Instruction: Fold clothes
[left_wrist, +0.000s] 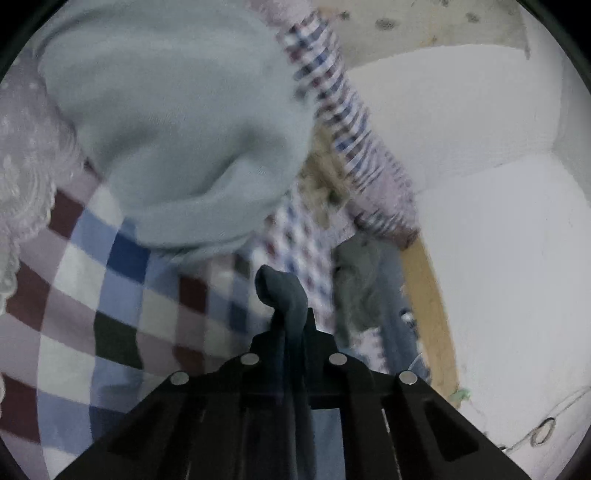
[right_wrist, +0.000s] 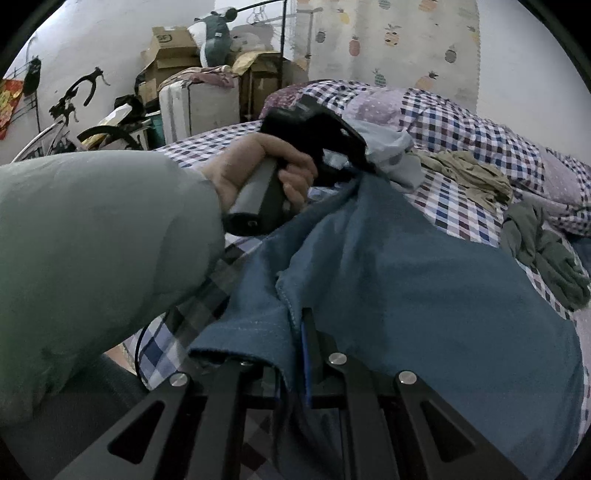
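A blue garment (right_wrist: 424, 288) is stretched above the checked bed between both grippers. My right gripper (right_wrist: 295, 332) is shut on its stitched hem at the bottom of the right wrist view. A hand holds my left gripper (right_wrist: 354, 162) further off, pinching the far edge of the same cloth. In the left wrist view that gripper (left_wrist: 290, 317) is shut on a dark blue fold of cloth (left_wrist: 280, 291) that sticks up between its fingers. A pale blue-grey garment (left_wrist: 177, 129) lies on the bed ahead of it.
The bed has a checked sheet (left_wrist: 92, 295) and a checked quilt (right_wrist: 461, 122). An olive garment (right_wrist: 546, 254) and a tan one (right_wrist: 469, 173) lie at the right. A green sleeve (right_wrist: 92, 240) fills the left. Boxes (right_wrist: 170, 51) and a bicycle (right_wrist: 74, 114) stand beyond the bed.
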